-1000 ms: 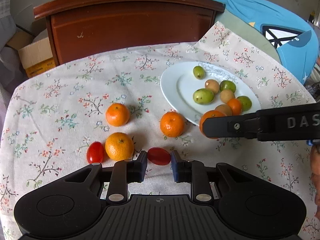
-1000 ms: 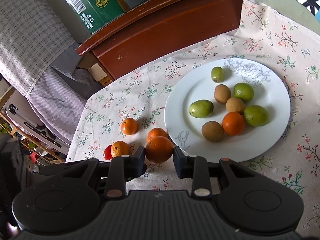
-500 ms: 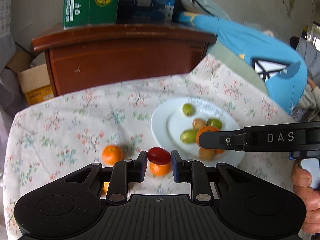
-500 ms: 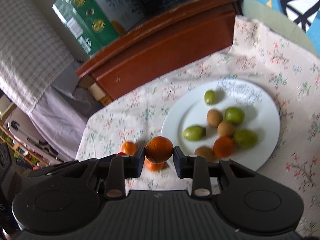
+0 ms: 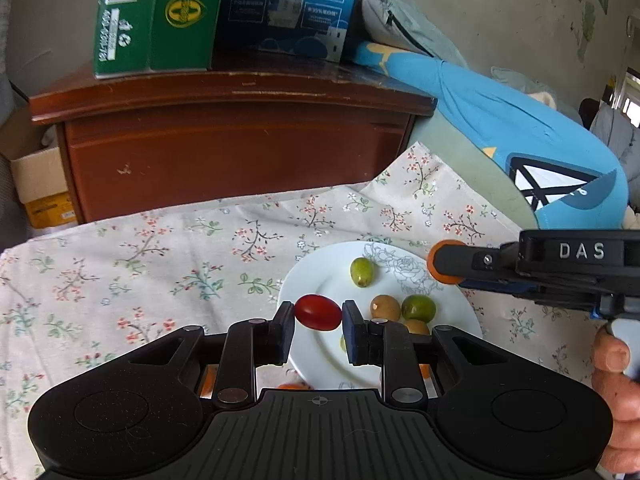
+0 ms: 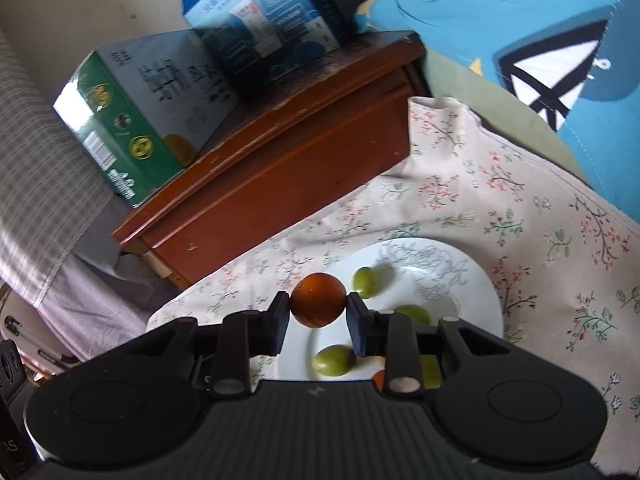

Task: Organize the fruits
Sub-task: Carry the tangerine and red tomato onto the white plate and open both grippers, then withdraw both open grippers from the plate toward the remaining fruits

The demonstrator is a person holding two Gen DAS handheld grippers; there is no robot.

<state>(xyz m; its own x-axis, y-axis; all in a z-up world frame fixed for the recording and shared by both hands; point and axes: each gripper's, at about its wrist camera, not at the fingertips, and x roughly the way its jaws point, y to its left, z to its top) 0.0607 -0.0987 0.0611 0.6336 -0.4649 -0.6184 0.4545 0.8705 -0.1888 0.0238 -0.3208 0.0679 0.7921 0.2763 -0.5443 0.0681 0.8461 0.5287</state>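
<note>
The cherry tomato (image 5: 318,312) sits between the two pads of the left gripper (image 5: 318,320), at the fingertip end, with its long axis running across from pad to pad. Both pads press on its ends, so the jaws are nearly together and pinch the tomato. It is clear of the surface and, in the left wrist view, hangs over the near-left part of the white plate (image 5: 320,272).

The small orange (image 6: 318,299) sits between the pads of the right gripper (image 6: 318,312), also at the fingertip end. Each pad touches one side of the fruit; the jaws stand only as wide as the orange and clamp it. In the right wrist view it is held above the left rim of the plate (image 6: 472,276). In the left wrist view the same right gripper (image 5: 444,262) enters from the right edge, its body marked "DAS", with the orange showing at its tip over the plate's far-right rim, and the person's hand (image 5: 618,384) on the handle.

On the plate lie green fruits (image 5: 362,272) and brown fruits (image 5: 385,307); part of the plate is hidden behind the gripper bodies. The plate rests on a floral tablecloth (image 5: 160,272). Behind the cloth stands a wooden cabinet (image 5: 240,140) carrying a green carton (image 5: 152,20) and a blue carton (image 5: 288,4).
</note>
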